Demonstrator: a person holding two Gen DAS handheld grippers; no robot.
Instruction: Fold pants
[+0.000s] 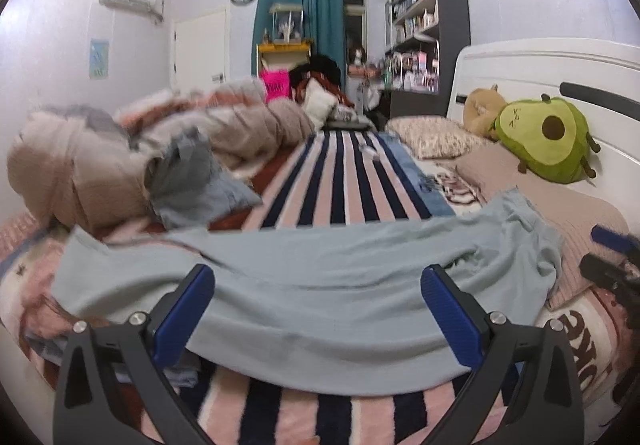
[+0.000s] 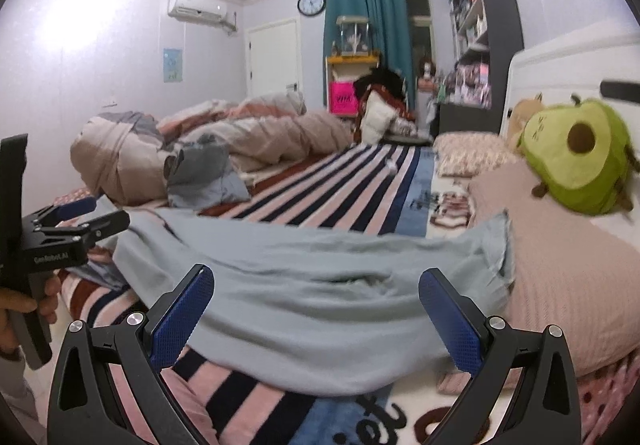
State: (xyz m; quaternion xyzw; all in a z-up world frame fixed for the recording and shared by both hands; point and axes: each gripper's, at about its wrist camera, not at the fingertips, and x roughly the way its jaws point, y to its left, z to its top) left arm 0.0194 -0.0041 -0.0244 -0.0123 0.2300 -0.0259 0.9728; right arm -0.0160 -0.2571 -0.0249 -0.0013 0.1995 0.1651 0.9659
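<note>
Far left on the bed, a rumpled beige duvet (image 1: 120, 161) is heaped w/ a grey-blue garment (image 1: 192, 181) slumped against its front. Next, the left gripper (image 1: 318, 303) hangs low over the near edge of the bed, jaws spread wide, blue pads (image 1: 184, 309) apart w/ nothing between them — the pale blue pants (image 1: 304, 277) lie flat just beyond and partly under the fingertips, stretched crosswise over the striped blanket (image 1: 340, 173), their near hem sitting between the two fingers in the left wrist view. In the right wrist view the left gripper shows again at far left, held in the person's left hand (image 2: 24, 309) near one end of the pants. The right gripper (image 2: 316, 303) also has its jaws wide apart, not touching cloth; the pants (image 2: 312, 285) run across in front of it, near edge between its pads (image 2: 452, 321), other end bunched up against a pink knit cover (image 2: 560, 277). Further right, a patterned pillow (image 2: 468, 153), then an avocado plush (image 2: 580, 165) leaning on the white headboard (image 1: 540, 73) — well apart from the pants. Can't tell which end is waistband.
</note>
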